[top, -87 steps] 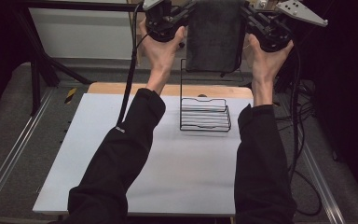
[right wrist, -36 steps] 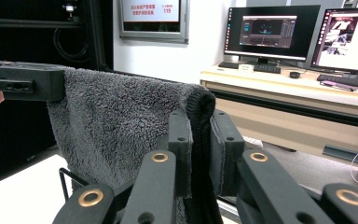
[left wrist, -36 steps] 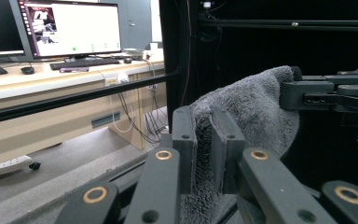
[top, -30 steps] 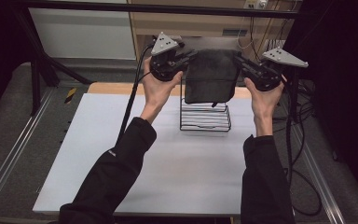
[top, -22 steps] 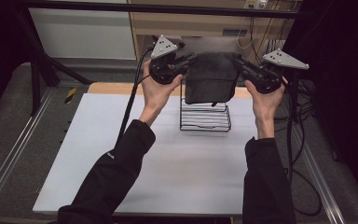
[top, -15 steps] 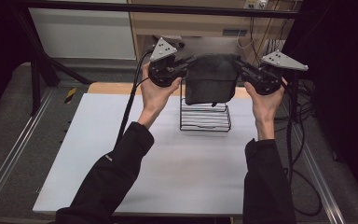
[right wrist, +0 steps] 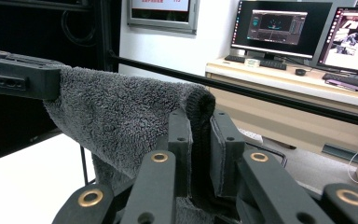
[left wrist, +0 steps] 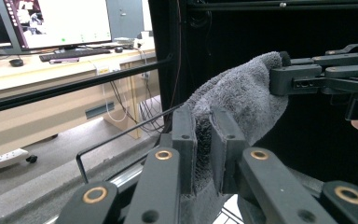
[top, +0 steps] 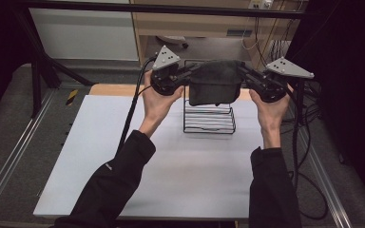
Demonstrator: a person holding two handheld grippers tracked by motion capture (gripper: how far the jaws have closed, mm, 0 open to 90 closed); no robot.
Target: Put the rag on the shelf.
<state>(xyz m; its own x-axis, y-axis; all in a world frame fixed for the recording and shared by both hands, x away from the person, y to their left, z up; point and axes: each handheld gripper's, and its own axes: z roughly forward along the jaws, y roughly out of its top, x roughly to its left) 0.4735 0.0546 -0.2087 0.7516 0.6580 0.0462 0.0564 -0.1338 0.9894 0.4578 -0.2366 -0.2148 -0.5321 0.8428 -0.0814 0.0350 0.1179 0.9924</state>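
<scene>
A dark grey towel (top: pixel 215 85) hangs folded between the two grippers, above a black wire rack (top: pixel 209 119) that stands on the white table. My left gripper (top: pixel 192 73) is shut on the towel's left top corner, and my right gripper (top: pixel 240 71) is shut on its right top corner. In the left gripper view the towel (left wrist: pixel 235 100) runs from my own jaws to the other gripper's jaws at the right. The right gripper view has the towel (right wrist: pixel 121 123) pinched between the pads, stretching left to the other gripper. The towel's lower edge hangs just over the rack's tall back frame.
The white table top (top: pixel 171 175) lies under the forearms. A wooden shelf unit (top: pixel 204 23) and cables (top: pixel 309 142) sit beyond and right of the table. Metal rails (top: pixel 9 161) run along the left side. Monitors (right wrist: pixel 279 25) stand on a desk in the background.
Both hands have lowered the towel from high above the rack to just over it. In the last second they barely moved, drifting slightly down.
</scene>
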